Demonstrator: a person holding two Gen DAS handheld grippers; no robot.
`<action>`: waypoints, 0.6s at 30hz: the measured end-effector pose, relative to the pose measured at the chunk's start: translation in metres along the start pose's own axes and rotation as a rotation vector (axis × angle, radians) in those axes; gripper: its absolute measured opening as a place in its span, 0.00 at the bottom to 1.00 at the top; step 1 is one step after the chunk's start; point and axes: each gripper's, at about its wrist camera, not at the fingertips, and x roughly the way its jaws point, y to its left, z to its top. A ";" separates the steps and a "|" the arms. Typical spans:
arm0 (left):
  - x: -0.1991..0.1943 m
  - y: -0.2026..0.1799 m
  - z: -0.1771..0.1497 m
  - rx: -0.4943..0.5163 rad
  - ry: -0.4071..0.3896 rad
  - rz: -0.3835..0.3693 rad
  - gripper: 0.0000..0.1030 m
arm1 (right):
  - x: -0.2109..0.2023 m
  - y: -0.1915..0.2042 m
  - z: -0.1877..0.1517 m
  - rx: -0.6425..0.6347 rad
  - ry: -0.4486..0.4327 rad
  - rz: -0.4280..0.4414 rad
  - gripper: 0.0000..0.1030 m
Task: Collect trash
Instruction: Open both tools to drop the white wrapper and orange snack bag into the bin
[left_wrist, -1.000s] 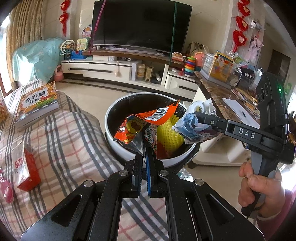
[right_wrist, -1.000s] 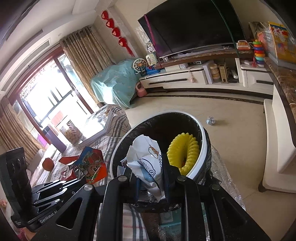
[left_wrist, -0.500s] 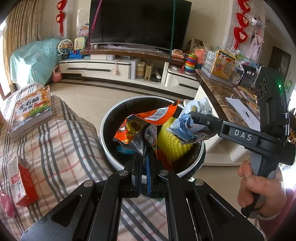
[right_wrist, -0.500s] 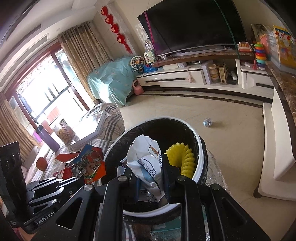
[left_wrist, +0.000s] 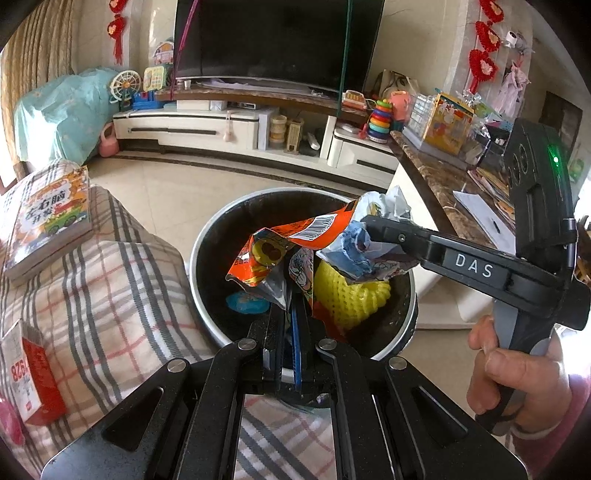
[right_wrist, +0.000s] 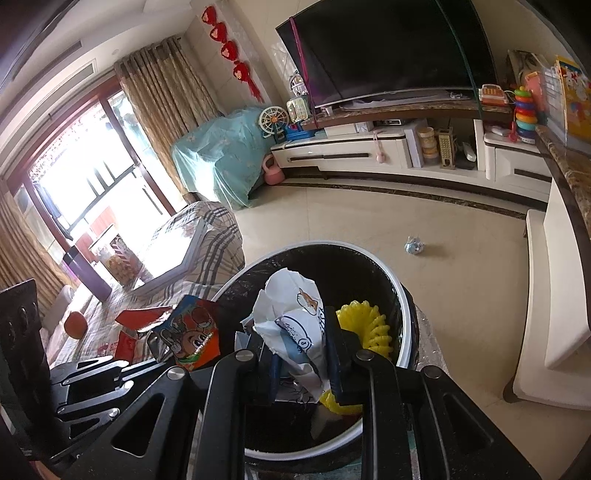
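A round trash bin (left_wrist: 207, 236) with a white rim and black liner stands on the floor beside the plaid-covered table; its rim (right_wrist: 400, 295) also shows in the right wrist view. Inside lie a yellow foam net (left_wrist: 351, 295) and a blue scrap (left_wrist: 245, 302). My left gripper (left_wrist: 293, 314) is shut on an orange snack wrapper (left_wrist: 291, 236), held over the bin's mouth. My right gripper (right_wrist: 303, 350) is shut on a crumpled white and blue wrapper (right_wrist: 295, 317), also above the bin. In the left wrist view the right gripper (left_wrist: 373, 229) reaches in from the right, held by a hand (left_wrist: 517, 373).
A plaid cloth (left_wrist: 92, 288) covers the table at left, bearing a book (left_wrist: 48, 218) and a red and white box (left_wrist: 29, 373). A marble-topped counter (left_wrist: 443, 192) stands right of the bin. A small crumpled scrap (right_wrist: 413, 245) lies on the tiled floor. A TV cabinet (left_wrist: 236, 125) lines the far wall.
Both grippers have moved forward over the bin with their wrappers still gripped. More of the bin's inside shows now, including the blue scrap.
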 end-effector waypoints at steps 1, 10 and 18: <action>0.001 -0.001 0.000 0.002 0.002 0.002 0.03 | 0.002 0.000 0.001 0.001 0.003 -0.001 0.21; 0.008 -0.002 0.004 0.002 0.019 0.003 0.06 | 0.008 -0.003 0.004 0.008 0.016 -0.006 0.24; 0.000 0.009 -0.001 -0.036 -0.001 0.033 0.47 | 0.004 -0.008 0.007 0.036 0.004 -0.008 0.58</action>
